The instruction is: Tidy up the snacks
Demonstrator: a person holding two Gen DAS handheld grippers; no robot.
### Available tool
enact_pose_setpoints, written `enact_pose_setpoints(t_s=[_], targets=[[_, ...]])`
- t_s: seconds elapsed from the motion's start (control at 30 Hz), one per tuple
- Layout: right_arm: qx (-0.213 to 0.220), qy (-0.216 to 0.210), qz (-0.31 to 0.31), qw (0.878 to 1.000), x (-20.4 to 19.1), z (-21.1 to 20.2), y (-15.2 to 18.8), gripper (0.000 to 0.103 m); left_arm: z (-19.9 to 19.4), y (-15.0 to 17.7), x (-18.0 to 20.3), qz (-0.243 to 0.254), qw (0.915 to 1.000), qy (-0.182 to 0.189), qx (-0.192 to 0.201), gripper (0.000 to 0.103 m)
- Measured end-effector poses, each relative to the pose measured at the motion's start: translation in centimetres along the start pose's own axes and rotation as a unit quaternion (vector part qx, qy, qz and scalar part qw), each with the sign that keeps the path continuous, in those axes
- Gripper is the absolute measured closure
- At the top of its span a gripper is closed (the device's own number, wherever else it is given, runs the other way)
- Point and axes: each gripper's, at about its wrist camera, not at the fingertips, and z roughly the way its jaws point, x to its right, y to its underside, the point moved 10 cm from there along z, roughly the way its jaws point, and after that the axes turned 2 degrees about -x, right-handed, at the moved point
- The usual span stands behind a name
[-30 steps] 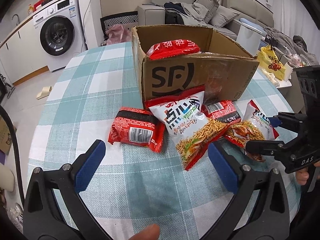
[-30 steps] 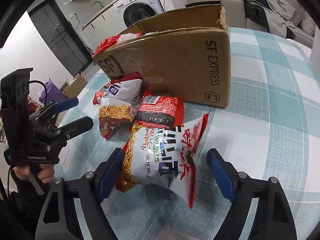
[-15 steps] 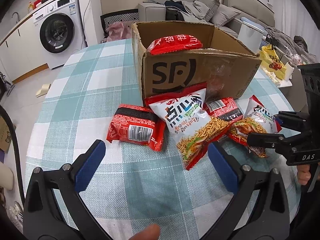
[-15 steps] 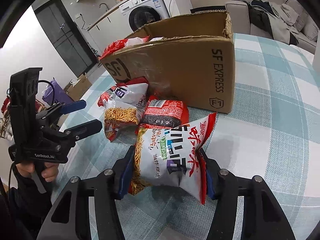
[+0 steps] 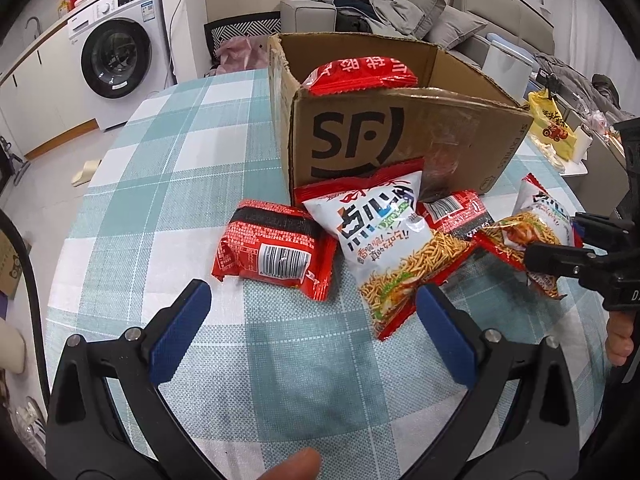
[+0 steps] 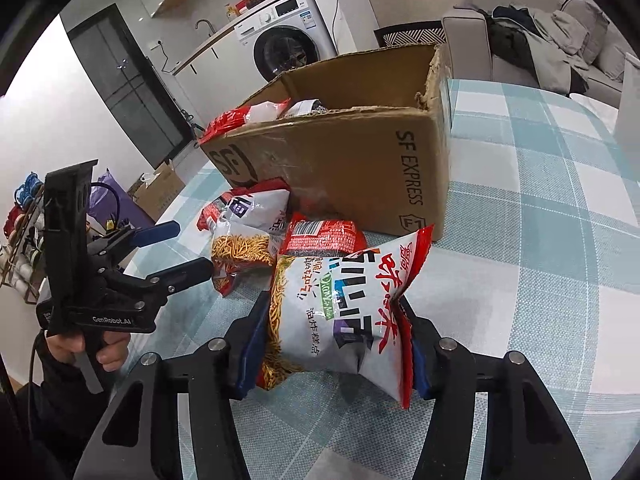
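Note:
My right gripper (image 6: pixel 334 332) is shut on a white and red snack bag (image 6: pixel 344 308), its blue pads pressing both sides; the left wrist view shows the same bag (image 5: pixel 532 224) at the right gripper (image 5: pixel 568 240). An open cardboard box (image 5: pixel 400 140) stands on the checked table with a red packet (image 5: pixel 360 72) inside. In front of it lie a red noodle packet (image 5: pixel 276 248), a second white snack bag (image 5: pixel 392 240) and another red packet (image 5: pixel 456 212). My left gripper (image 5: pixel 312 304) hovers open just short of them, holding nothing.
The round table's edge (image 5: pixel 80 240) curves close on the left. Off the table are a washing machine (image 5: pixel 116 60), a sofa (image 5: pixel 400 12) with clothes, and a yellow bag (image 5: pixel 554 130) on a side surface at the right.
The right gripper's jaws have closed from wide apart onto the white and red snack bag. The left gripper has stayed open and nearly still.

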Motion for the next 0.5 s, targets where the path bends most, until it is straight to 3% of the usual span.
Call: enact_pose_setpoints(t_s=[0.23,0.5], targets=[[0.006,0.005,0.006,1.000,0.4,-0.5,-0.3,0.045,0.8,-0.1,0.9,-0.010,0.9997,0.022,-0.004,0.001],[0.011,0.008,0.014,1.000,0.8,-1.1,-0.3,0.045,1.2,-1.0,2.1,-0.004,0.9997,0.021,0.008,0.001]])
